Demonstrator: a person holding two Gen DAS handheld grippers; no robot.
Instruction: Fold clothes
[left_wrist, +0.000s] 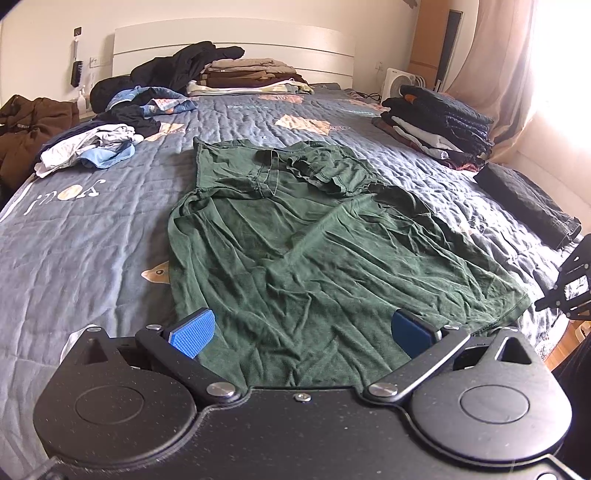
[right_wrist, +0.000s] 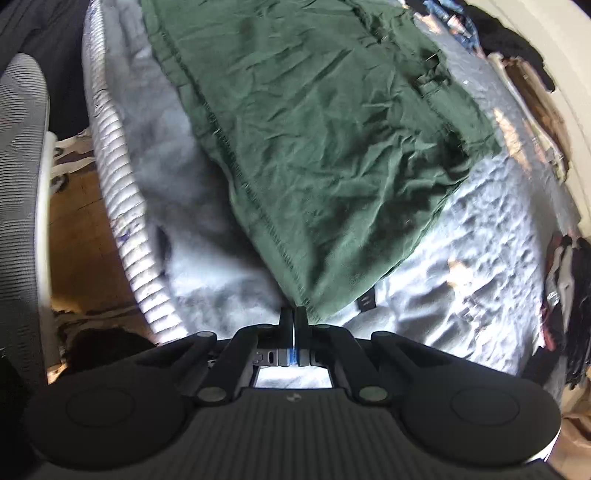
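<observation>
A dark green T-shirt (left_wrist: 295, 229) lies spread on the blue-grey quilt (left_wrist: 92, 236), wrinkled, with its sleeves folded in near the collar. My left gripper (left_wrist: 301, 332) is open over the near hem, its blue pads wide apart with cloth below them. In the right wrist view, the right gripper (right_wrist: 294, 314) is shut on the hem corner of the green T-shirt (right_wrist: 332, 129), which stretches away from its fingertips. The right gripper (left_wrist: 572, 284) also shows at the right edge of the left wrist view.
Folded stacks sit by the headboard (left_wrist: 243, 75) and at the right side (left_wrist: 439, 125). A loose heap of clothes (left_wrist: 92, 147) lies at the left. A dark folded garment (left_wrist: 528, 203) rests near the right edge. The bed's edge and wooden floor (right_wrist: 81, 229) are beside the right gripper.
</observation>
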